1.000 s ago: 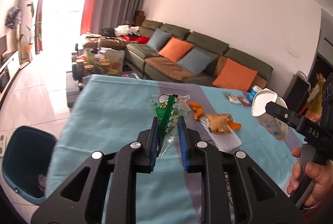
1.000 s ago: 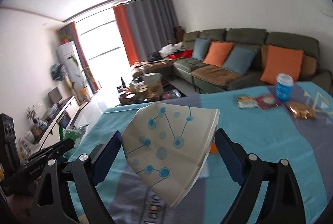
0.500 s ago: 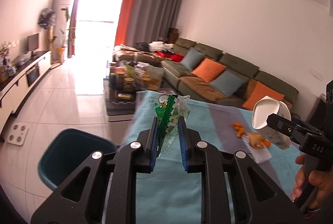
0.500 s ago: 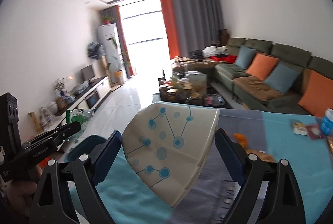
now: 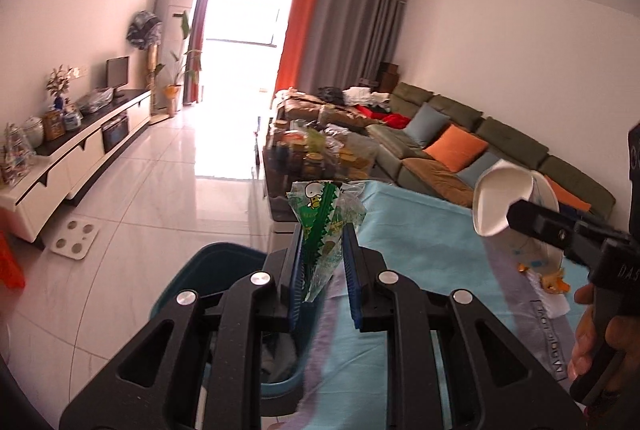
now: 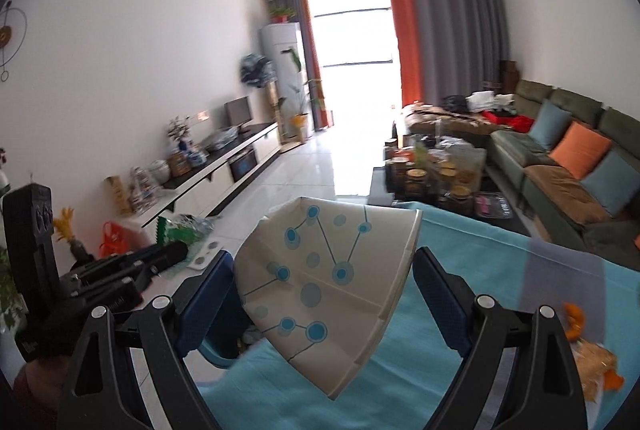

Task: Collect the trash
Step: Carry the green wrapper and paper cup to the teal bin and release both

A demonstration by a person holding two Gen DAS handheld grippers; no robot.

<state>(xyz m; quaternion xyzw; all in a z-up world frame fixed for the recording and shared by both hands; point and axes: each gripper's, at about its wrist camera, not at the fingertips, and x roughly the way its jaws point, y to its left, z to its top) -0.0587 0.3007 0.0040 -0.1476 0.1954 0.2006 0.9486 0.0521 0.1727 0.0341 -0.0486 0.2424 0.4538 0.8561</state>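
Currently, both grippers are carrying trash near the edge of the table covered in a turquoise cloth (image 5: 420, 242). The left gripper (image 5: 322, 272) is pinching a crumpled clear-and-green plastic snack wrapper (image 5: 324, 222) between its blue pads; the wrapper is standing nearly upright, its long axis running along the fingers, its wide printed end pointing up and forward and its narrow end down between the jaws. The right gripper (image 6: 324, 294) is holding a flattened white paper cup printed with blue dots and lines (image 6: 324, 282), its jaws spread wide against the cup's two sides; the cup's open rim is pointing up and away from the camera, its tapered end down toward the wrist.

Directly below the left gripper, a dark teal plastic bin (image 5: 208, 270) is standing on the pale tiled floor (image 5: 160, 198) just beside the table, with some dark contents already visible inside. Neither piece is released yet. Orange peel and a torn wrapper on white tissue (image 6: 592, 354) are lying on the cloth, so more collecting appears to be left.
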